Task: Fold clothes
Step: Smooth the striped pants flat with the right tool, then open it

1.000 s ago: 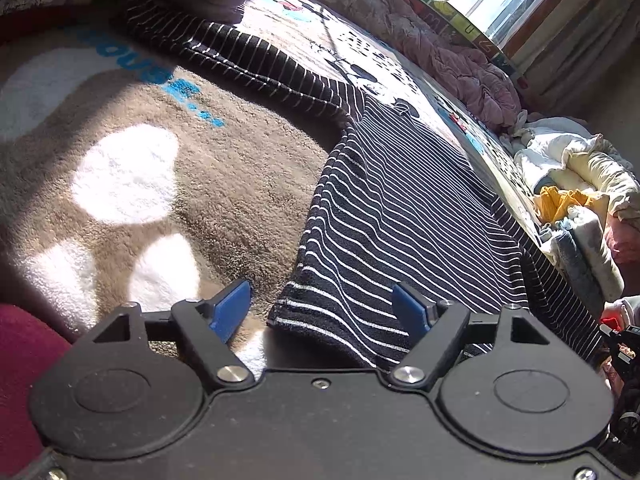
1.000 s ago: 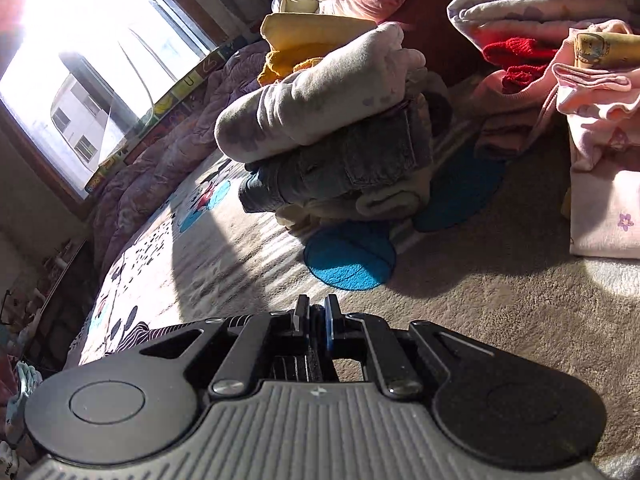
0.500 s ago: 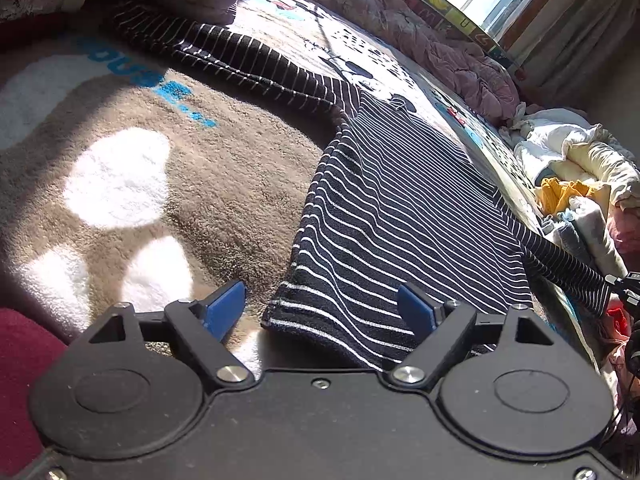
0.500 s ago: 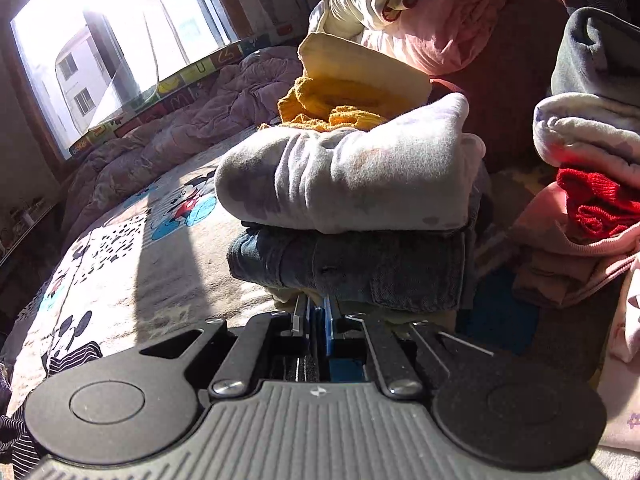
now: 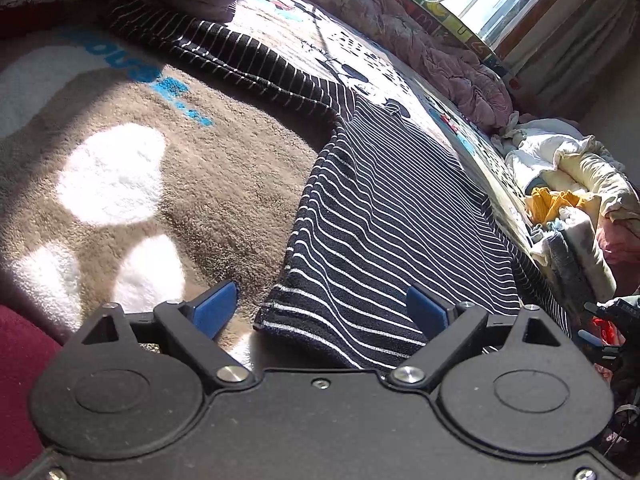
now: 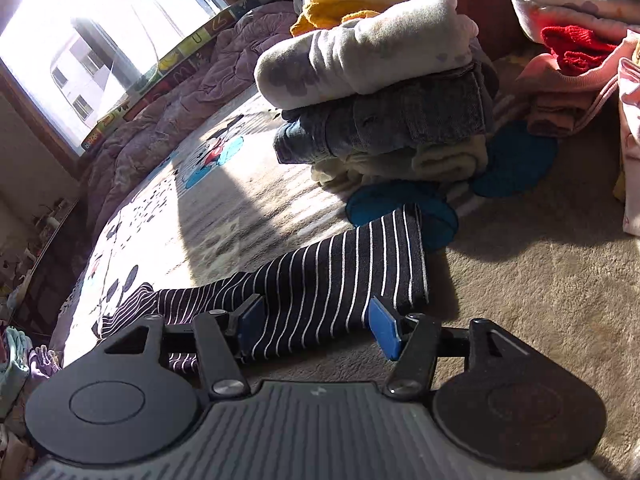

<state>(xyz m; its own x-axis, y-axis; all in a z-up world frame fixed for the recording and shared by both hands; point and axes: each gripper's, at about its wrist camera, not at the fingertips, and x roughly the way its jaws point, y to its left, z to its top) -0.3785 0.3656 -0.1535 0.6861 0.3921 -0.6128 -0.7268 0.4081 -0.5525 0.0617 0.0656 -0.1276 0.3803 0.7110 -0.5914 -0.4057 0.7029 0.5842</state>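
Note:
A black shirt with thin white stripes [image 5: 384,216] lies spread flat on a plush patterned blanket [image 5: 132,184]. One sleeve [image 5: 224,52] stretches away to the upper left. My left gripper [image 5: 320,312] is open, just above the shirt's hem corner, empty. In the right wrist view the other sleeve [image 6: 332,280] lies flat with its cuff pointing right. My right gripper [image 6: 316,326] is open over that sleeve, with nothing between its blue pads.
A stack of folded clothes [image 6: 380,92] stands just beyond the sleeve cuff. More folded pink and red garments [image 6: 576,52] sit at the right. A quilt [image 5: 420,44] lies along the window. A dark red item [image 5: 20,344] is at the lower left.
My right gripper was shut on the sleeve and has opened; the sleeve now lies flat on the blanket. The left gripper stayed open at the hem corner.

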